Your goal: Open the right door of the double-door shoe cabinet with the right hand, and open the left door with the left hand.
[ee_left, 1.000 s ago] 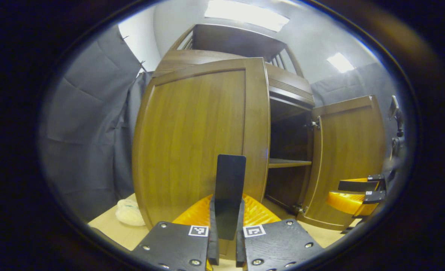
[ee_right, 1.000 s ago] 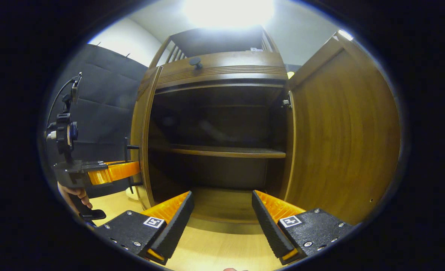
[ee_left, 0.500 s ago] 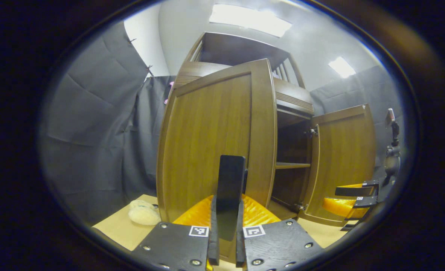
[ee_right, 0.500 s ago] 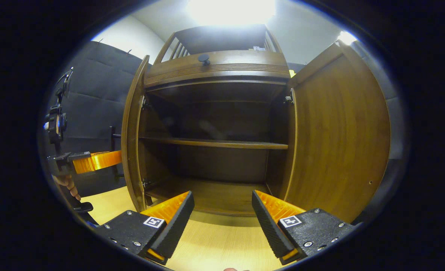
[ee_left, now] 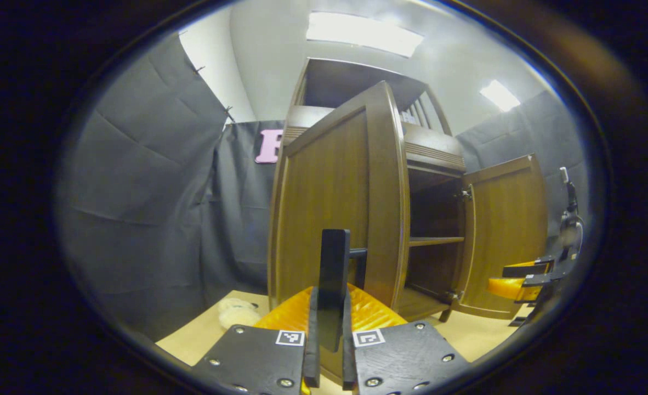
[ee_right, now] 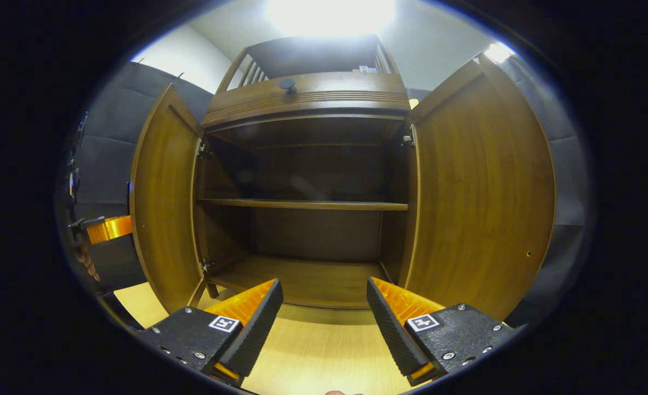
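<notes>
Both doors of the shoe cabinet [ee_right: 307, 99] stand open: the left gripper [ee_left: 328, 351] is clenched on the left door's [ee_left: 329, 203] upright handle [ee_left: 332, 291] directly ahead, while the right gripper [ee_right: 324, 318], released, faces the shelves beside the right door [ee_right: 483, 192].

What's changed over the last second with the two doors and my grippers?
The left door swung further open, pulled by the left gripper, which stays shut on the door handle. The right gripper backed away a little from the cabinet. Unchanged: the right gripper stays open and empty, and the right door stays wide open.
</notes>
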Demonstrator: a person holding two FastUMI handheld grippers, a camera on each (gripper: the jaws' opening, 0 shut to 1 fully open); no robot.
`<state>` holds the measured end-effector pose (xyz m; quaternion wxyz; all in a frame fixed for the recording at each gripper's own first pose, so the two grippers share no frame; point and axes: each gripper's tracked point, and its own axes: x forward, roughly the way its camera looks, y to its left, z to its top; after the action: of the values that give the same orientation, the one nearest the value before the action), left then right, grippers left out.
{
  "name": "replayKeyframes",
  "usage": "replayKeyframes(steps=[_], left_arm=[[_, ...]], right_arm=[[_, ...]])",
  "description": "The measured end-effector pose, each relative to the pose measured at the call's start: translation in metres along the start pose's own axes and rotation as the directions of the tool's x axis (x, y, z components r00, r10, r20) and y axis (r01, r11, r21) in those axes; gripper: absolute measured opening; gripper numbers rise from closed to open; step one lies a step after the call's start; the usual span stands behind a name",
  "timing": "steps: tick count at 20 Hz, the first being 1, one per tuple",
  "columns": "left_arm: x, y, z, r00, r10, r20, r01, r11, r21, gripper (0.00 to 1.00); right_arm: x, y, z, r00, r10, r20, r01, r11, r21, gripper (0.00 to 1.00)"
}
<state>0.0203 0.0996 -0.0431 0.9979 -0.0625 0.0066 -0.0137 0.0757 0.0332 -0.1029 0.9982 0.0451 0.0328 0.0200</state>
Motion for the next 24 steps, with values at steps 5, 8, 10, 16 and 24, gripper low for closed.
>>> replayKeyframes(steps=[5, 8, 10, 16, 24], left_arm=[[-0.001, 0.014, 0.011, 0.993, 0.119, 0.027, -0.12, 0.991, 0.057, 0.16], [0.002, 0.021, 0.016, 0.987, 0.145, 0.065, -0.152, 0.981, 0.118, 0.23], [0.002, 0.014, 0.016, 0.99, 0.115, 0.086, -0.123, 0.987, 0.099, 0.16], [-0.009, 0.025, 0.024, 0.973, 0.217, 0.08, -0.226, 0.967, 0.12, 0.22], [-0.074, 0.012, 0.097, 0.88, 0.428, 0.204, -0.46, 0.875, 0.148, 0.16]], right_arm=[[0.0, 0.009, 0.0, 1.0, 0.008, 0.0, -0.008, 1.0, 0.0, 0.95], [0.003, 0.014, -0.004, 1.0, 0.01, -0.008, -0.01, 1.0, -0.006, 0.96], [0.004, 0.02, -0.004, 1.0, 0.015, -0.007, -0.015, 1.0, -0.003, 0.95], [-0.003, 0.02, -0.005, 1.0, 0.006, 0.0, -0.006, 1.0, -0.001, 0.95], [-0.04, 0.011, 0.018, 0.999, 0.019, 0.05, -0.019, 1.0, -0.011, 0.95]])
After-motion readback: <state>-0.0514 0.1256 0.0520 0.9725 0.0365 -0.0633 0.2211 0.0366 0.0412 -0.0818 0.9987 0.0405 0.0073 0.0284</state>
